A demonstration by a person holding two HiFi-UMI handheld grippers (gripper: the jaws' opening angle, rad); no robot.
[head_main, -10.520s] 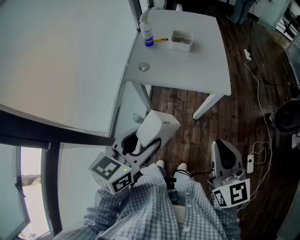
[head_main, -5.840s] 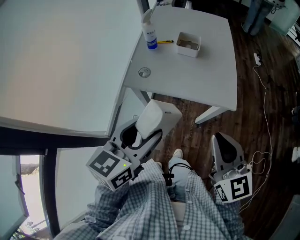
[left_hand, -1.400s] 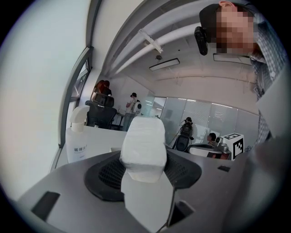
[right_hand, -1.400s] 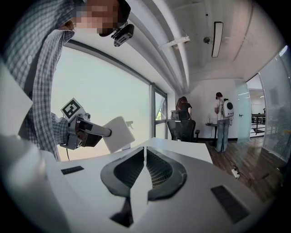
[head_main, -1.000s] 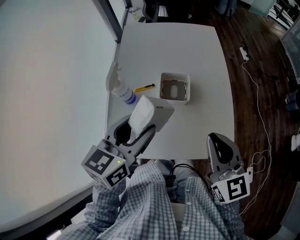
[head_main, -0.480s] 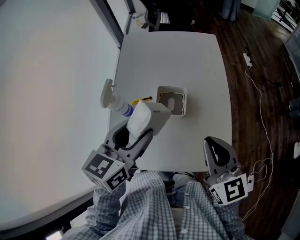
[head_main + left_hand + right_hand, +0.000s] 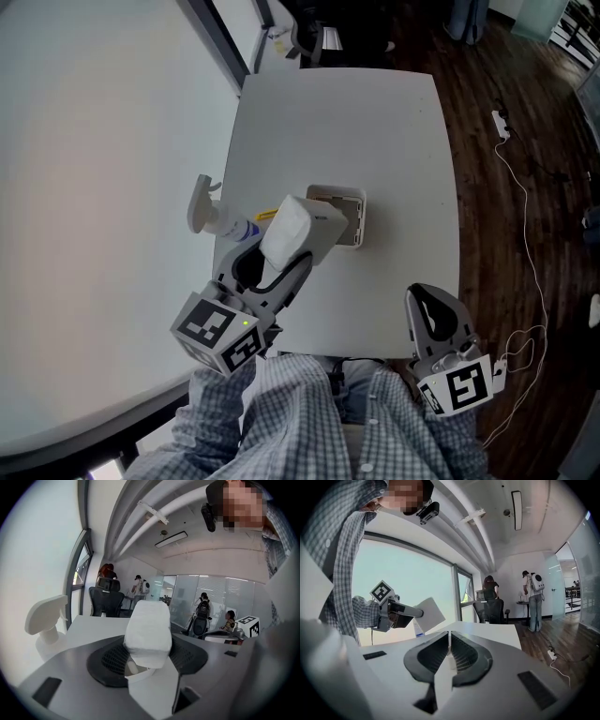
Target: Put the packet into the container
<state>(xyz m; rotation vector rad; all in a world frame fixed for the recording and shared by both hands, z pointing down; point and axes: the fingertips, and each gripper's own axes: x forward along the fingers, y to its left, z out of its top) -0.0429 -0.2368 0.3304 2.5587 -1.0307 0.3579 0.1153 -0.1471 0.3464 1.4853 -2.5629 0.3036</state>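
My left gripper [image 7: 291, 246] is shut on a white packet [image 7: 286, 228], held up over the near half of the white table [image 7: 394, 131]. In the left gripper view the packet [image 7: 148, 627] stands upright between the jaws of my left gripper [image 7: 149, 654]. A small white square container [image 7: 349, 212] sits on the table just right of the packet, partly hidden by it. My right gripper [image 7: 433, 314] hangs shut and empty off the table's near right edge. In its own view my right gripper [image 7: 449, 649] shows jaws pressed together.
A white spray bottle [image 7: 214, 217] with a blue label stands at the table's left edge, a yellow pen [image 7: 266, 215] lying beside it. White cables [image 7: 534, 262] trail over the dark wood floor on the right. Office chairs and people stand far behind the table.
The view has shifted, so the table sits closer beneath me. The held packet now overlaps the container's left edge instead of sitting below it. The right gripper has stayed low at the right.
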